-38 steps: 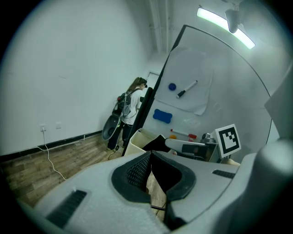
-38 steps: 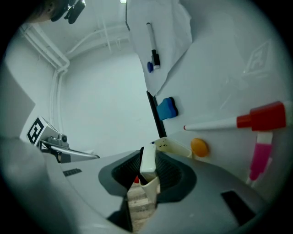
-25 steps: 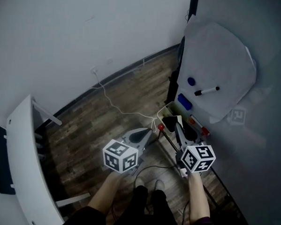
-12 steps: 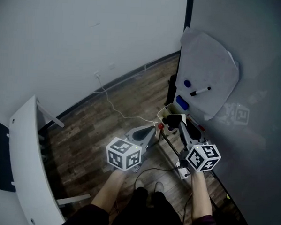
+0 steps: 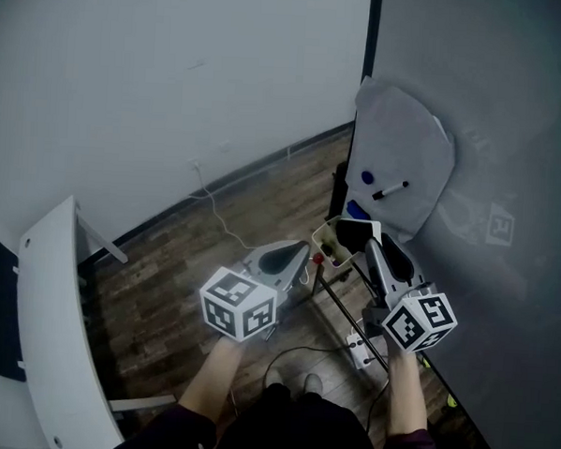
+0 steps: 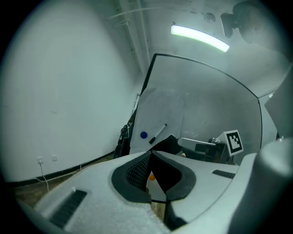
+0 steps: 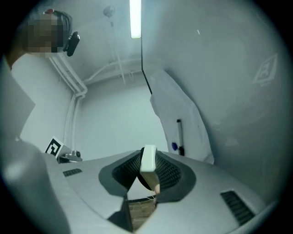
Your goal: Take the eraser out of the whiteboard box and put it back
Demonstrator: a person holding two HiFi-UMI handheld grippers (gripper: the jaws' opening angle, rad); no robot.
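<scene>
My right gripper [image 5: 367, 244] [image 7: 147, 168] is shut on the eraser [image 5: 356, 233] [image 7: 148, 158], a flat block with a white back and a dark face. It holds the eraser on edge above the pale whiteboard box [image 5: 326, 241], which hangs at the foot of the whiteboard [image 5: 491, 136]. My left gripper [image 5: 303, 254] [image 6: 151, 154] hovers just left of the box, jaws shut with nothing between them. The left gripper view also shows the eraser [image 6: 167, 145], dark, ahead of the left jaws.
A sheet of paper [image 5: 406, 150] hangs on the whiteboard with a blue magnet [image 5: 367, 176] and a black marker [image 5: 391, 190] on it. A white cable [image 5: 226, 227] runs over the wooden floor. A white table [image 5: 55, 329] stands at the left. The board's stand legs [image 5: 346, 311] lie below.
Both grippers have risen. The right one has lifted the eraser up from the box toward the board; the left one has stayed shut beside it.
</scene>
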